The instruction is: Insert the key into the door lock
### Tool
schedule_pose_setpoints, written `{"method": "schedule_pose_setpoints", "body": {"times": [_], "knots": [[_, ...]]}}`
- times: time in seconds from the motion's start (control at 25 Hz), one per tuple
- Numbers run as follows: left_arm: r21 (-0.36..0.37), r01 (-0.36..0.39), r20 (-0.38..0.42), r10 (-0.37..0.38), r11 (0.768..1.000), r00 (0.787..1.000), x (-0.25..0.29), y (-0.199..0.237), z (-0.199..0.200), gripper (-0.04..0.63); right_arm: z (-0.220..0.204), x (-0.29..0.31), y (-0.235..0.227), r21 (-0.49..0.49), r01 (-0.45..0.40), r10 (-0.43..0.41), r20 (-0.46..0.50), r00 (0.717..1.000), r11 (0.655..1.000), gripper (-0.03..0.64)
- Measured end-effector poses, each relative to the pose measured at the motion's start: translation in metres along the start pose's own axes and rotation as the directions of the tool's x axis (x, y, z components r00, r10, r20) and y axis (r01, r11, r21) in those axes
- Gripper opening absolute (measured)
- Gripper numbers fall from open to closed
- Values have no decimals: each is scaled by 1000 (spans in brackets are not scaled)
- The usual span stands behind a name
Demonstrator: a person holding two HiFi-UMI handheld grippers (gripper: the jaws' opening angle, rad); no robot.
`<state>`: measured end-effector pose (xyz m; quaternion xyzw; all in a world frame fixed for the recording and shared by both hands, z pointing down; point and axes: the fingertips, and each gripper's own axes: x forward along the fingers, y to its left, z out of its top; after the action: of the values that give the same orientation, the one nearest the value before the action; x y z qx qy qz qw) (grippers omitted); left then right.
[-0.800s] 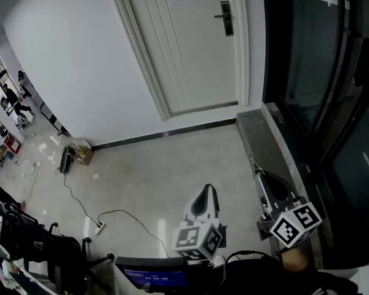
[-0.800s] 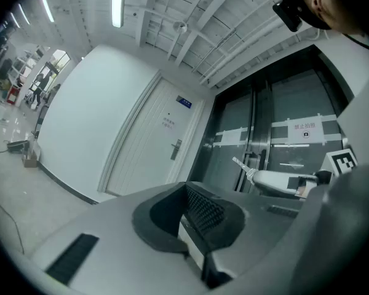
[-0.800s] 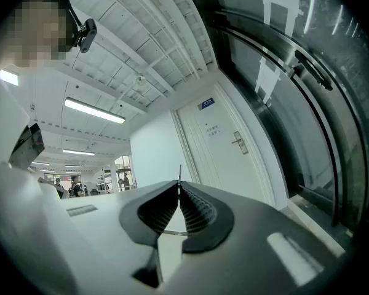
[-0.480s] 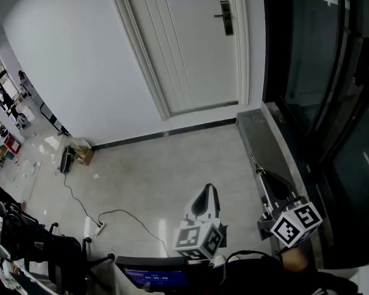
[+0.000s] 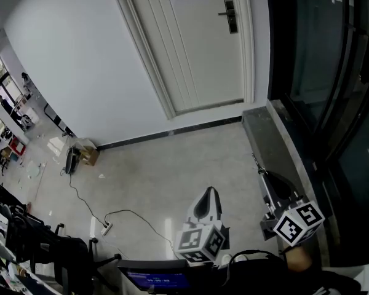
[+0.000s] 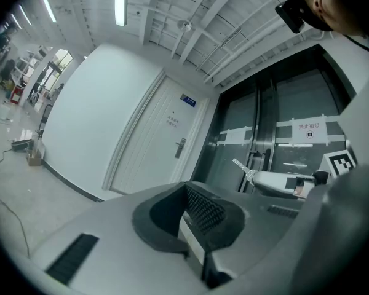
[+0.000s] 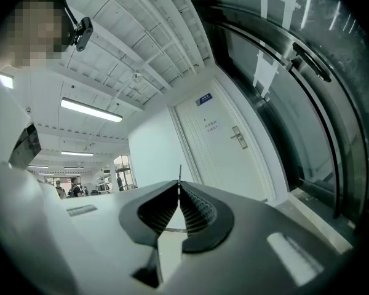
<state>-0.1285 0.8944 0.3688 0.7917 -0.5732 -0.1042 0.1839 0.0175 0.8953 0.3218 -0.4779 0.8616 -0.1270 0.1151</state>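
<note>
Well apart from the door lock (image 5: 231, 15), the right hand-held gripper (image 7: 179, 188) clamps a key (image 7: 179, 173); the left hand-held gripper (image 6: 187, 192) is clenched, empty.

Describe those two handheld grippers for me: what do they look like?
Both the left gripper and the right gripper have smooth light grey bodies tapering to a point, with black ribbed pads inside. Each carries a white cube printed with black square markers.
</note>
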Motion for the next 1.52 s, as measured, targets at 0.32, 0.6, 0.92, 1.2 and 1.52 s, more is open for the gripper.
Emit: {"method": "schedule_pose_setpoints", "body": {"times": [0.32, 0.6, 0.92, 1.2, 1.52], "knots": [[-48, -12, -30, 10, 999, 999, 4, 43, -11, 0, -23, 31, 9, -6, 9, -9, -32, 999, 1000, 12], [-82, -15, -83, 8, 996, 997, 24, 60, -21, 0, -35, 51, 3, -11, 34, -35, -68, 997, 999, 12], [-68, -16, -53, 12, 998, 999, 99, 65, -1, 0, -15, 111, -39, -38, 4, -6, -47, 999, 999, 12], [22, 16, -6, -15, 1000, 1000, 177, 56, 22, 0, 13, 149, -82, -55, -5, 4, -29, 1000, 998, 12], [180, -14, -32, 20, 984, 999, 262, 43, 33, 0, 24, 188, -120, -70, -25, 23, -22, 999, 997, 12]]}}
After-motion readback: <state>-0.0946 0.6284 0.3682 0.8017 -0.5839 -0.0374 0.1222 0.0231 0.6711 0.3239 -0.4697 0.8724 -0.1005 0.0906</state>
